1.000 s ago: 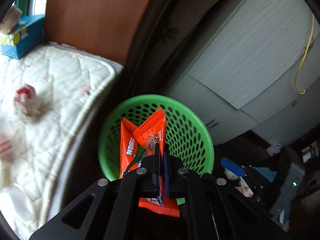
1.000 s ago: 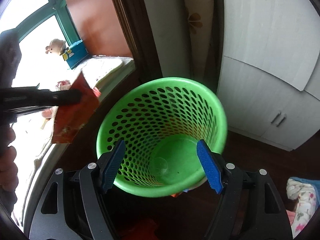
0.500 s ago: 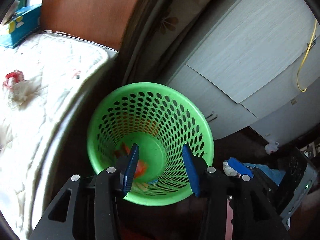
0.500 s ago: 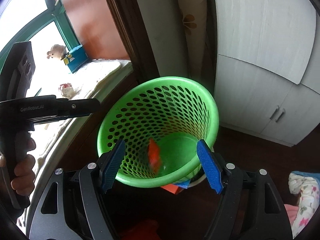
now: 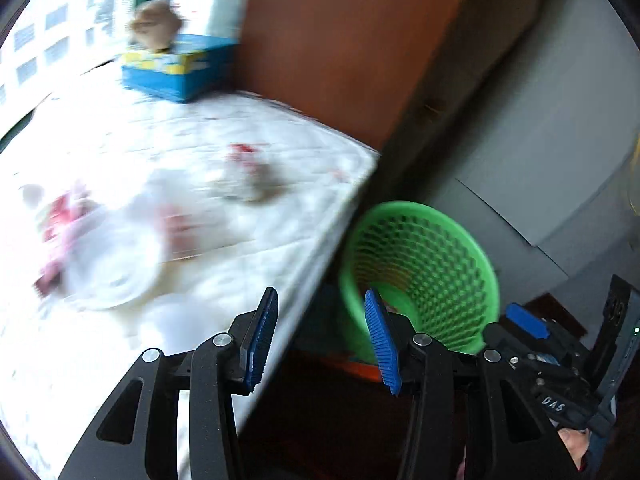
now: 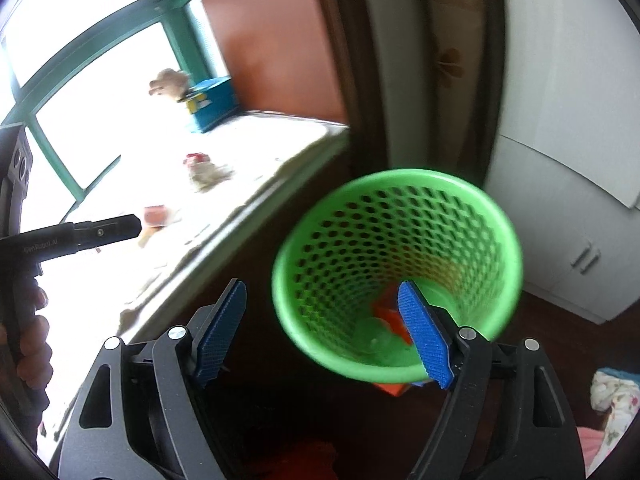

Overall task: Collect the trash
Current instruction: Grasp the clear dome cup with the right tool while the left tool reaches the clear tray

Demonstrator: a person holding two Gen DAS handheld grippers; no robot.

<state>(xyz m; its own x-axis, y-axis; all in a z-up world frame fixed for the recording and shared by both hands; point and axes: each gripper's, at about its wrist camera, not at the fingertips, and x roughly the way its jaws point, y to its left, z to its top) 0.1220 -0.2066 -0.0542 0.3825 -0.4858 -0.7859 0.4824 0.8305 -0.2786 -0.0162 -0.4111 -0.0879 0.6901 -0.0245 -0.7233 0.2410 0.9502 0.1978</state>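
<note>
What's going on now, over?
Left gripper open, empty; right gripper open, jaws just widening, empty. Orange wrapper in green basket. More litter on the mattress; path clear.

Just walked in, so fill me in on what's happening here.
A person is collecting trash with a hand-held gripper in each hand. An orange wrapper lies at the bottom of the green basket. The left hand-held gripper is open and empty, aimed toward the white mattress, where more litter lies. The right hand-held gripper, jaws just opening wider, holds nothing.
</note>
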